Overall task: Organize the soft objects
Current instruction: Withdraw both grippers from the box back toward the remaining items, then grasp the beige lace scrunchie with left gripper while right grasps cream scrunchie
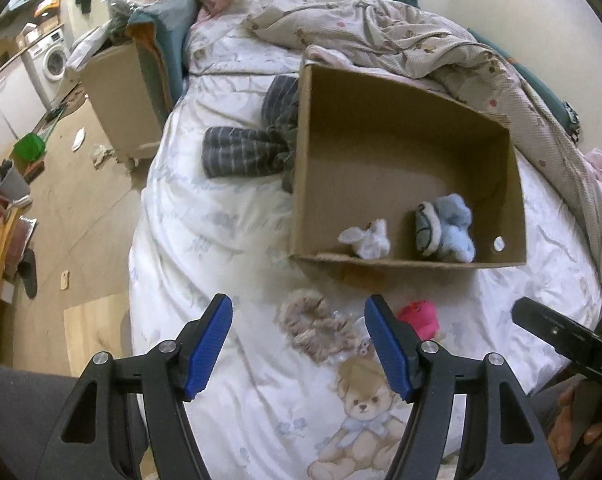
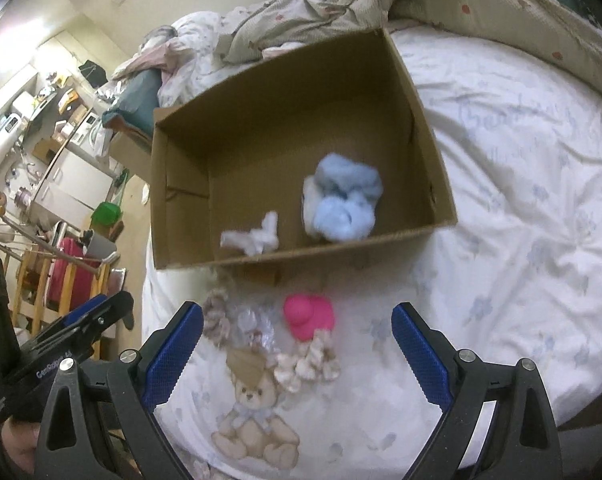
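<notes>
An open cardboard box [image 1: 405, 136] [image 2: 181, 184] lies on the bed. Inside it sit a blue plush toy [image 1: 453, 228] [image 2: 345, 200] and a small white plush [image 1: 367, 238] [image 2: 255, 238]. In front of the box lie a beige scrunchie [image 1: 315, 326] [image 2: 215, 314], a pink soft toy [image 1: 419, 318] [image 2: 309, 316], a cream scrunchie [image 2: 307, 362] and a clear crinkly item [image 2: 257, 328]. My left gripper [image 1: 299, 344] is open and empty above the beige scrunchie. My right gripper [image 2: 297, 356] is open and empty above the pink toy and cream scrunchie.
The white duvet [image 1: 221, 232] has a teddy bear print [image 1: 365, 420]. A striped grey garment [image 1: 245, 152] lies left of the box. A crumpled beige blanket [image 1: 421, 36] lies behind it. The bed edge drops to a wooden floor [image 1: 81, 208] on the left.
</notes>
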`<state>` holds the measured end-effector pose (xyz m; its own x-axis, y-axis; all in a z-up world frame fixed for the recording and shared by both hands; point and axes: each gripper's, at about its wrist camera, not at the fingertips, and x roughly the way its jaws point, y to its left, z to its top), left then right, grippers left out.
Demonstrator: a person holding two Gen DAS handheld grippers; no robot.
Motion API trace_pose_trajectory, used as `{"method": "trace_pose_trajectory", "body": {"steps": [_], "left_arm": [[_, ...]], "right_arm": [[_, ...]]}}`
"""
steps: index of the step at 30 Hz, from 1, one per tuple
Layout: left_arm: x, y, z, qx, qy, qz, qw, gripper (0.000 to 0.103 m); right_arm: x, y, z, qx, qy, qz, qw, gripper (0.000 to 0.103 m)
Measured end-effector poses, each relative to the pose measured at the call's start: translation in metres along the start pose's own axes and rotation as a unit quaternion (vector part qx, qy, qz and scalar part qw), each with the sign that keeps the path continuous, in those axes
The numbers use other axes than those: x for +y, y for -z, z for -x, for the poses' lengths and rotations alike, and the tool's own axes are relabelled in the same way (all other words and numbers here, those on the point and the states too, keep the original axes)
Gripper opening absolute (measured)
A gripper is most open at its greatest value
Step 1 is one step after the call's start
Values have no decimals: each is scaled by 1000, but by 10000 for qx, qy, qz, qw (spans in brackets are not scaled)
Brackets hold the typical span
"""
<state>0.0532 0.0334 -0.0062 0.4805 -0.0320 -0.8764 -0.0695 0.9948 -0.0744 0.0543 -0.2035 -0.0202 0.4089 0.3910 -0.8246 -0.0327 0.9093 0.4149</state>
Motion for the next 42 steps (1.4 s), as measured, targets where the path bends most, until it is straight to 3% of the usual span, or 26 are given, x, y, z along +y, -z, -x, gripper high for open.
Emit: {"method": "trace_pose_trajectory", "body": {"steps": [5, 10, 17, 26, 30, 36, 39, 41, 42], "left_arm": [[15, 7, -8, 146, -66, 223, 9996, 66], [31, 11, -21, 320, -220, 410, 9984, 66], [49, 16, -48, 814, -198, 900, 9924, 66], [23, 15, -92, 1413, 570, 1331, 9793, 66], [13, 14, -113, 1523, 591, 1522, 9748, 66], [7, 17, -133, 1693, 412, 1425, 9743, 66], [6, 19, -133, 1666, 318, 1340, 9764, 55], [3, 22, -135, 1718, 156, 1140, 9784, 35], [2, 24, -136, 1734, 118, 1056, 9791, 33]], "right_arm": [[-8, 10, -6, 141, -104, -328, 9993, 101], [-17, 12, -18, 313, 62, -433, 9986, 101], [-35, 10, -33, 540, 185, -730, 9957, 101], [-31, 7, -39, 637, -29, -814, 9946, 101], [-32, 7, -42, 707, -73, -835, 9940, 101], [-39, 8, -43, 750, -103, -979, 9923, 101], [-39, 7, -42, 746, -141, -996, 9921, 101], [-37, 6, -42, 743, -146, -959, 9925, 101], [-35, 6, -43, 751, -130, -930, 9927, 101]]}}
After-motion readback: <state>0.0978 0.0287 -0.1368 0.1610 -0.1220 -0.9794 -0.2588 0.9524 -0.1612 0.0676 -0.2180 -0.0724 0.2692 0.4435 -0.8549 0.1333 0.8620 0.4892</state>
